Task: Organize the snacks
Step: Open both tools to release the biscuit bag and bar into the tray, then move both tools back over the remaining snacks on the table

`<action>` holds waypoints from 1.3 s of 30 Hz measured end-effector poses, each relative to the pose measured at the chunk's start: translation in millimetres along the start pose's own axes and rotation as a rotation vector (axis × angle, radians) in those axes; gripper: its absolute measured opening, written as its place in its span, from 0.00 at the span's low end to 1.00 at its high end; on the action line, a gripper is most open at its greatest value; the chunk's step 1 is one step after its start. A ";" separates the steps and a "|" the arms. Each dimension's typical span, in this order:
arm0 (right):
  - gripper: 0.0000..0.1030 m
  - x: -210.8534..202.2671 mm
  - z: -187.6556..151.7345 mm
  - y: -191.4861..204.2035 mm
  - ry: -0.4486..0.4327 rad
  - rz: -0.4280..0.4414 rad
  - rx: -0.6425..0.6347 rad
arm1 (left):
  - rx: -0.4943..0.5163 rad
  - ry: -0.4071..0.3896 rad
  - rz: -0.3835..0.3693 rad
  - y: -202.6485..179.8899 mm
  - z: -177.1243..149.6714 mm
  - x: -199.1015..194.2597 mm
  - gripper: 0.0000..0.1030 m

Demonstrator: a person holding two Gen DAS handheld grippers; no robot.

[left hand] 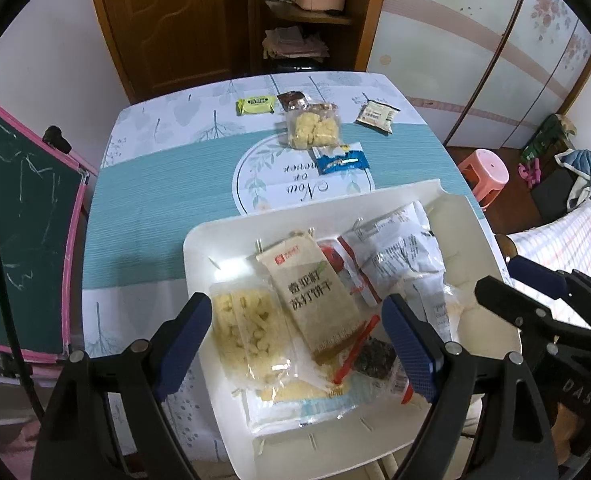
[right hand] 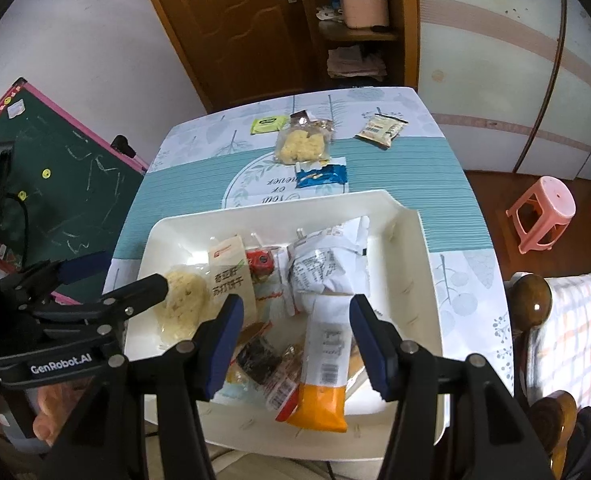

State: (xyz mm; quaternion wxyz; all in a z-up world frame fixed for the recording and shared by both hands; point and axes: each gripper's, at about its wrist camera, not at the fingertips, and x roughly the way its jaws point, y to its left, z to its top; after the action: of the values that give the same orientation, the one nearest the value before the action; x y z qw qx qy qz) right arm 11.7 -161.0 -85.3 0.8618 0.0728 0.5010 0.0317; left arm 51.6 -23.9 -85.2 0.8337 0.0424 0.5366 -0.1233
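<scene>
A white bin [left hand: 199, 248] [right hand: 427, 280] at the table's near edge holds several snack packets, among them a beige cracker packet [left hand: 319, 296] [right hand: 231, 276], a clear bag of yellow snacks [left hand: 247, 332] [right hand: 183, 304] and an orange-ended packet [right hand: 327, 364]. My left gripper [left hand: 299, 344] hangs open and empty over the bin's left part. My right gripper [right hand: 295, 344] is open above the orange-ended packet, its fingers on either side and apart from it. On the far table lie a green packet [left hand: 256, 105] [right hand: 268, 124], a clear bag of yellow snacks [left hand: 314, 127] [right hand: 301, 146], a blue packet [left hand: 341, 160] [right hand: 322, 176] and a beige packet [left hand: 377, 116] [right hand: 381, 130].
The table [left hand: 143, 208] [right hand: 447, 184] has a teal and white cloth. A chalkboard [left hand: 19, 208] leans at the left. A pink stool [right hand: 541, 212] and a bed [right hand: 575, 320] stand at the right. A wooden door and shelf are behind the table.
</scene>
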 end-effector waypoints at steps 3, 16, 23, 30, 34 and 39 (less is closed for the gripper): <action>0.54 0.1 12.2 -6.3 -0.015 -0.028 -0.007 | 0.017 -0.020 0.012 -0.3 14.4 -0.4 0.84; 0.54 -0.8 123.9 -38.2 -0.085 -0.139 -0.054 | 0.088 -0.085 0.053 -2.7 152.7 17.1 0.84; 0.54 16.9 200.0 -63.1 -0.069 -0.139 -0.017 | 0.044 -0.050 0.024 3.2 217.0 43.7 0.86; 0.55 80.4 254.9 -95.0 0.013 -0.134 0.078 | -0.011 -0.037 0.039 2.8 250.4 97.2 1.00; 0.55 144.7 264.9 -121.3 0.127 -0.132 0.161 | -0.042 0.021 0.027 -1.6 250.6 145.9 1.00; 0.55 201.1 257.5 -142.3 0.194 -0.111 0.258 | -0.084 0.125 0.023 -9.3 238.9 208.3 1.00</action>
State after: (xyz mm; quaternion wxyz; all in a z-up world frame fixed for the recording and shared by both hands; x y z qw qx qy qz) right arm 332.4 -300.0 -155.0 0.7932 0.1520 0.5851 -0.0736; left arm 342.5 -114.8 -172.6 0.8011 0.0212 0.5916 -0.0882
